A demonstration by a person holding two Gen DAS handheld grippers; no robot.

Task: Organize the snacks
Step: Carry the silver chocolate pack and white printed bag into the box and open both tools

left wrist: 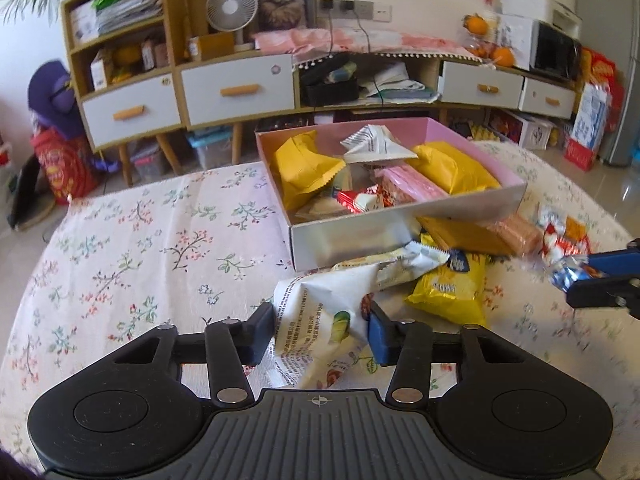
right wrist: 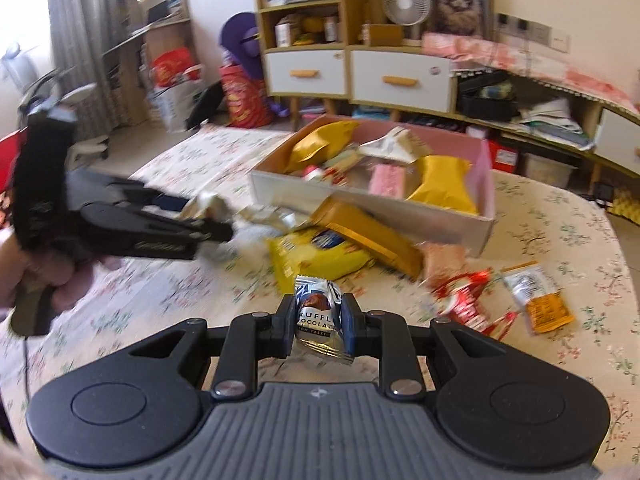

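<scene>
A pink cardboard box (left wrist: 472, 196) (right wrist: 486, 160) on the floral table holds yellow, white, pink and red snack packets. Loose snacks lie in front of it: a yellow packet (left wrist: 448, 292) (right wrist: 320, 256), a gold packet (right wrist: 368, 236), red packets (right wrist: 468, 300). My left gripper (left wrist: 320, 332) has its jaws around a white snack bag (left wrist: 320, 316) lying on the table; the pads touch its sides. My right gripper (right wrist: 318, 320) is shut on a small silver truffle chocolate packet (right wrist: 318, 312) held above the table; it also shows in the left wrist view (left wrist: 588, 280).
A low cabinet with white drawers (left wrist: 236, 92) (right wrist: 400, 80), a shelf unit and a fan (left wrist: 232, 8) stand behind the table. A small orange-and-clear packet (right wrist: 536, 296) lies at the right. Bags and boxes crowd the floor around the table.
</scene>
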